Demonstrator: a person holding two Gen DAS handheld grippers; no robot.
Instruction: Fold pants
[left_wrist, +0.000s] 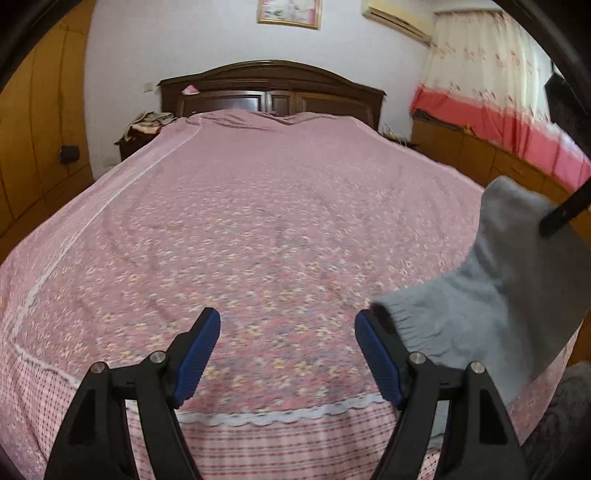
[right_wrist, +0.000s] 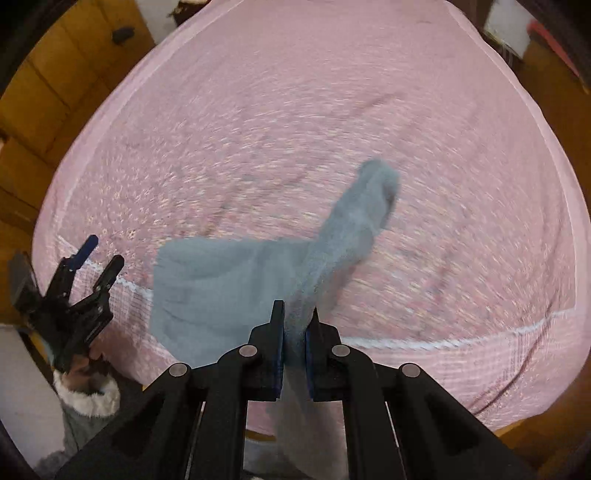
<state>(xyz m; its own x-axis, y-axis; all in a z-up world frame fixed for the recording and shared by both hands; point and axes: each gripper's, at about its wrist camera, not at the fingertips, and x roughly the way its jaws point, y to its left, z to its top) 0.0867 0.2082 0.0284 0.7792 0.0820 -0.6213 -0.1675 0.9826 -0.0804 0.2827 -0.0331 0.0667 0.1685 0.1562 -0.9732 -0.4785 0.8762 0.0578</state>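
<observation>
Pants (right_wrist: 236, 280) hang clenched in the right gripper (right_wrist: 294, 332) above the bed (right_wrist: 480, 184); left gripper (left_wrist: 287, 332) jaws released.

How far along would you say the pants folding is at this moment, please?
Barely begun. Done: the right gripper has clamped the grey pants, lifting them over the bed. In hand: they hang bunched, one leg trailing. Left: the open left gripper holds nothing; spreading flat and every fold remain.

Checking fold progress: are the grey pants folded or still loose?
Loose, not folded: the grey pants hang from the shut right gripper, one leg trailing over the pink bedspread.
</observation>
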